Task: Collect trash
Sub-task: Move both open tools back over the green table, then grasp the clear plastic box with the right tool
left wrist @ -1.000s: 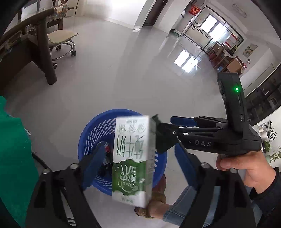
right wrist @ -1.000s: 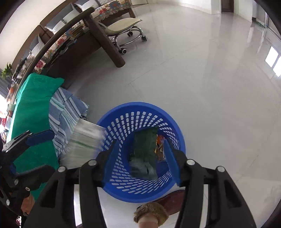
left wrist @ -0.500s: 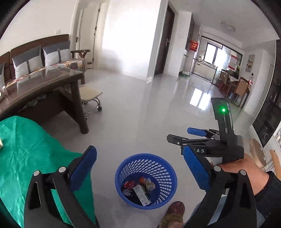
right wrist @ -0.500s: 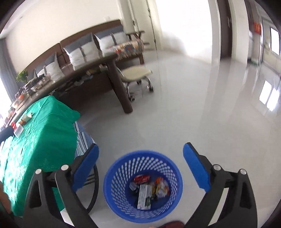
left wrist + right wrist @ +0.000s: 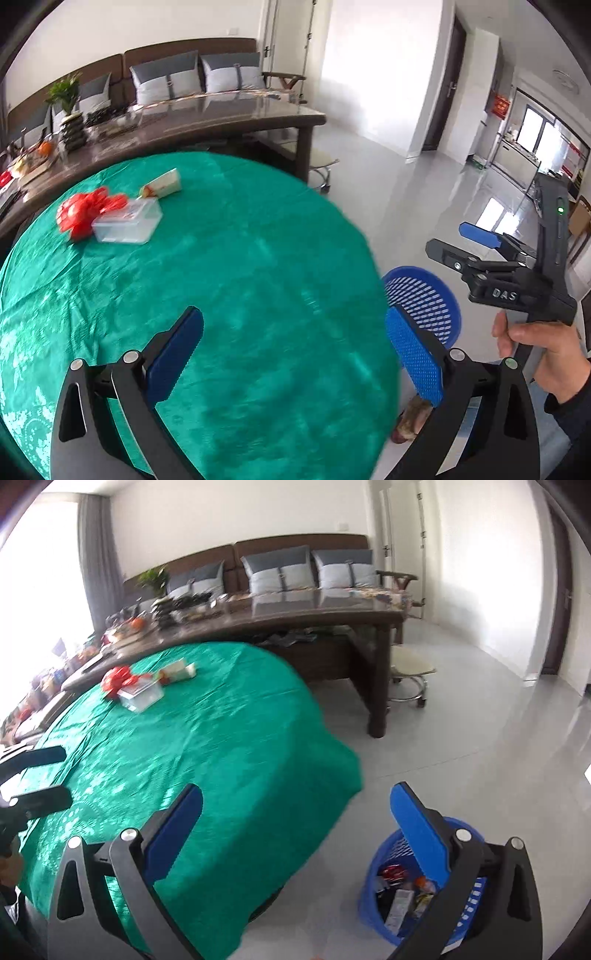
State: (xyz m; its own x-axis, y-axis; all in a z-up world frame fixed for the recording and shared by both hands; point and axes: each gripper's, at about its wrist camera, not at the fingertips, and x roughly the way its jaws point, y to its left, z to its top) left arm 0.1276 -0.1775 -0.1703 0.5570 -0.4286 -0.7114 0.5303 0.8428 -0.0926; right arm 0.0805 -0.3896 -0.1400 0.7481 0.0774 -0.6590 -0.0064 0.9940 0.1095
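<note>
I'm over the round table with the green cloth [image 5: 229, 280] now, which fills the left and centre of both views. In the upper left of the left wrist view I see the trash waiting: a crumpled red plastic bag [image 5: 83, 212], a clear plastic lidded box [image 5: 127, 223] touching it on its right, and a small pale carton [image 5: 162, 184] just behind them. My left gripper [image 5: 293, 350] is at the bottom of the frame over the cloth, blue pads spread wide, nothing between them; its jaws have only just finished opening. At the right of that view a hand [image 5: 543, 350] holds my right gripper [image 5: 295, 830], equally wide and empty, its jaws just opened too. In the lower right of the right wrist view stands the blue perforated plastic basket [image 5: 373, 890] on the grey floor, with wrappers and a carton inside.
</note>
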